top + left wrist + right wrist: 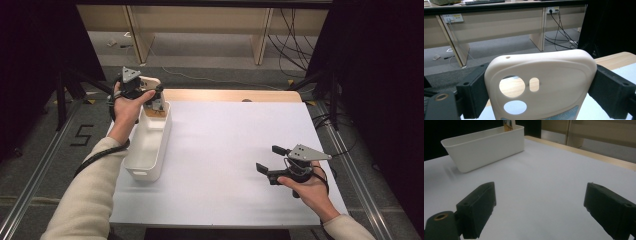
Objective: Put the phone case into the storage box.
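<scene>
Currently we are holding a cream phone case (541, 82) in our left gripper's (150, 92) jaws above the white bin (142, 172), not yet dropped, while our right gripper (272, 159) is resting wide open over the counter (225, 150).

phone case (544, 82) | cream, camera cutouts | upright | above white bin (145, 145)

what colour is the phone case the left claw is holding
Cream or pale beige phone case, with a bit of blue print at its lower edge; the left gripper view shows it best.

The phone case's (541, 82) lower end runs off the bottom edge of the left gripper view; printed lettering there is cut off, perhaps a label.
</scene>
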Motion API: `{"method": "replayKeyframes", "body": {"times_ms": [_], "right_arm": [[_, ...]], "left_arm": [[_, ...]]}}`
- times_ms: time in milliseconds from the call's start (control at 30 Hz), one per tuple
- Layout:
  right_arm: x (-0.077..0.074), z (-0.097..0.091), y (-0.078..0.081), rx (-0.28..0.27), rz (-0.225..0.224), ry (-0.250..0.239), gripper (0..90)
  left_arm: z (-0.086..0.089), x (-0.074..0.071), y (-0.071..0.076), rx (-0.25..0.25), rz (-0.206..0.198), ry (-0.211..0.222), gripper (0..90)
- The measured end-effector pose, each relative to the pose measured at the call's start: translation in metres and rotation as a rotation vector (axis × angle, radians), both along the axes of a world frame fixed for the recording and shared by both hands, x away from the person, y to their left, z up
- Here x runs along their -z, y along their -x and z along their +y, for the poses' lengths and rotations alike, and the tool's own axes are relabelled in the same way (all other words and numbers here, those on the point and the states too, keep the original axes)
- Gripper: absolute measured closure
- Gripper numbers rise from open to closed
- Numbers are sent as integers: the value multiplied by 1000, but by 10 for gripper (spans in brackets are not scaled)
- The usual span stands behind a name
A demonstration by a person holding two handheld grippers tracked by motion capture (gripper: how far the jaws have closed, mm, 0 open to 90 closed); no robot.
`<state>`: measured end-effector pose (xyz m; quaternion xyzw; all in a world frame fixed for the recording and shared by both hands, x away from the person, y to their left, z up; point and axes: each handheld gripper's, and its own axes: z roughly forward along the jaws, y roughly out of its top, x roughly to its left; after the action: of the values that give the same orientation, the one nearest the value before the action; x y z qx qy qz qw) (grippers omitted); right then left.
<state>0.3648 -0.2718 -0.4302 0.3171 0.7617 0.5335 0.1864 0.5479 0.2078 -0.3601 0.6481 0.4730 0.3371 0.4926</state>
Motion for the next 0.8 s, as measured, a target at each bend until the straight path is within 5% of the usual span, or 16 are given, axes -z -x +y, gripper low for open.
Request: {"method": "replayKeyframes", "body": {"times_ms": [800], "right_arm": [[0,0,0,1,-2,1,116]], "left_arm": [[1,5,-6,-8,17,-15,112]]}}
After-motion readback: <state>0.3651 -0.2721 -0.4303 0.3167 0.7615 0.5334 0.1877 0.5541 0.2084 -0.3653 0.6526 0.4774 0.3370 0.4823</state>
